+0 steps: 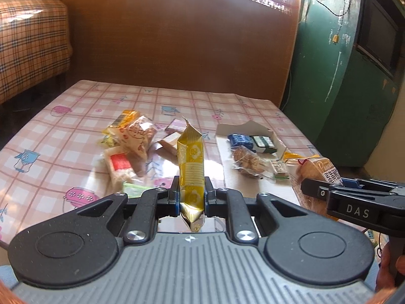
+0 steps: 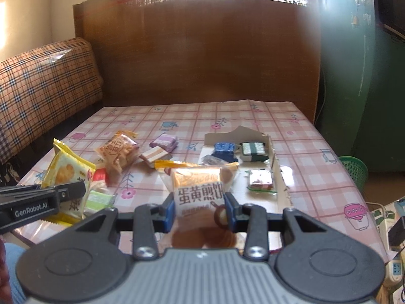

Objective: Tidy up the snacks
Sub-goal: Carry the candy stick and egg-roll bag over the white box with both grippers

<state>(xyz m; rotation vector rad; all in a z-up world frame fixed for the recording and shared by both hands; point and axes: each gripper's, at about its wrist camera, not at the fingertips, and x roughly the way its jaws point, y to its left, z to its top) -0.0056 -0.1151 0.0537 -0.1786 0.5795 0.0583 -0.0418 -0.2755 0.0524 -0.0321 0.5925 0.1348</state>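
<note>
Starting at the left of the table (image 1: 76, 116), with its pink checked cloth, a loose heap of snacks lies unsorted: an orange-and-white packet (image 1: 138, 136), a red-and-white rice cracker bar (image 1: 121, 167), a small green packet (image 1: 134, 190) and two little wrapped wafers further back. Next comes the left gripper (image 1: 191, 195), its blue-padded fingers (image 1: 174, 195) pinching the lower part of a tall yellow packet (image 1: 191, 159), which stands upright between them, lifted clear of the cloth. To the right of that sits a shallow cardboard box (image 2: 274, 162), open on the near side, already holding a blue packet (image 2: 224, 149), a green-and-white packet (image 2: 254, 149), a clear bag of biscuits (image 1: 246, 159) and a small red-and-green packet (image 2: 260, 183). Nearest the right, the right gripper (image 2: 200, 209) is clamped on an egg pancake packet (image 2: 198, 192), its fingers (image 2: 229, 209) pressing on both sides of the wrapper, with the packet hanging just in front of the box's open edge.

Judging by this, the step in hand is carrying: both packets are gripped and raised, neither yet put down, and roughly half the snacks still wait on the cloth. The next move seems to call for bringing each packet over a bare patch of the box and lowering it before letting go. The pancake packet is closest, so it likely goes first. The yellow one has to cross to the right without knocking the other gripper, and being tall and held low, it may tip on release.
</note>
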